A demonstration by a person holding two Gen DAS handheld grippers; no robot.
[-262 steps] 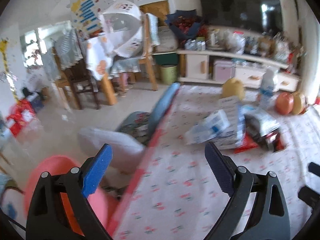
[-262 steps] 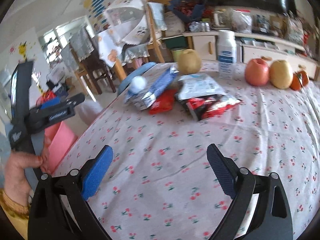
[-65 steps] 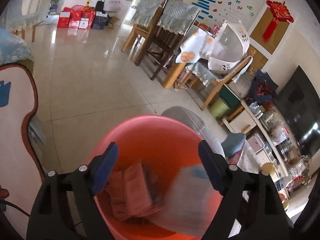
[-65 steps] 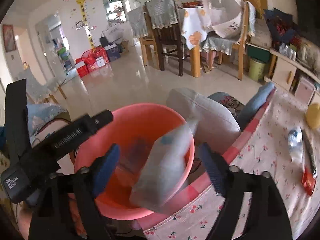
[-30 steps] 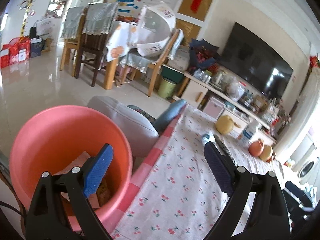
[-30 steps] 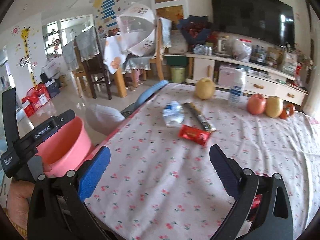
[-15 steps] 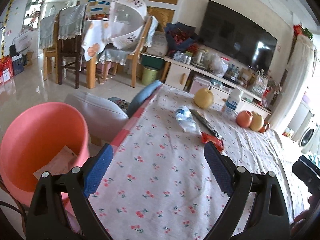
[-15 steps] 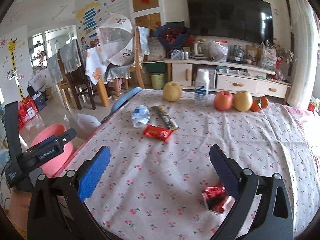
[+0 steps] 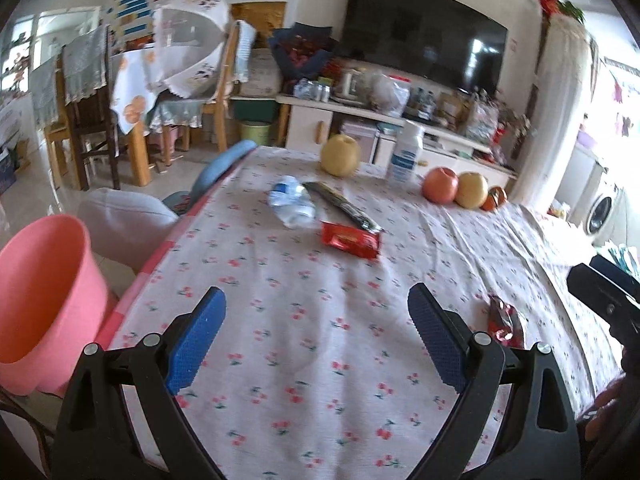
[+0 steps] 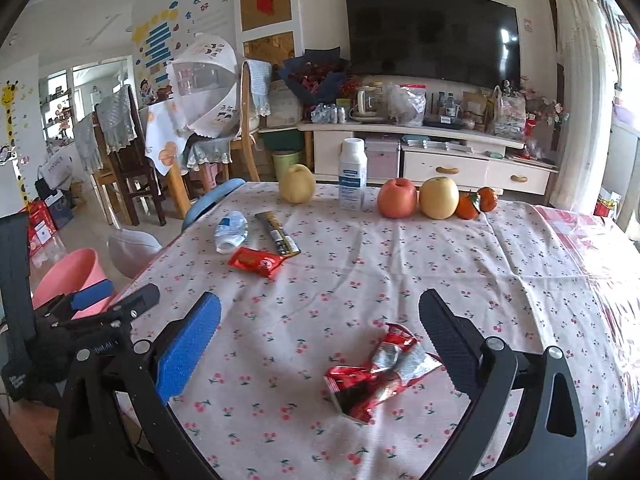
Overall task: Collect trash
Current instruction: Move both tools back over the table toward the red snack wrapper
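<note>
Above the surface, both grippers, left and right, are hovering with fingers spread, the right framing a crumpled wrapper.

Ahead of me a dark TV hangs on a pale wall above a cluttered white cabinet. To my left, wooden chairs stand on a glossy tiled floor. Daylight pours in from my right, past a curtain.
</note>
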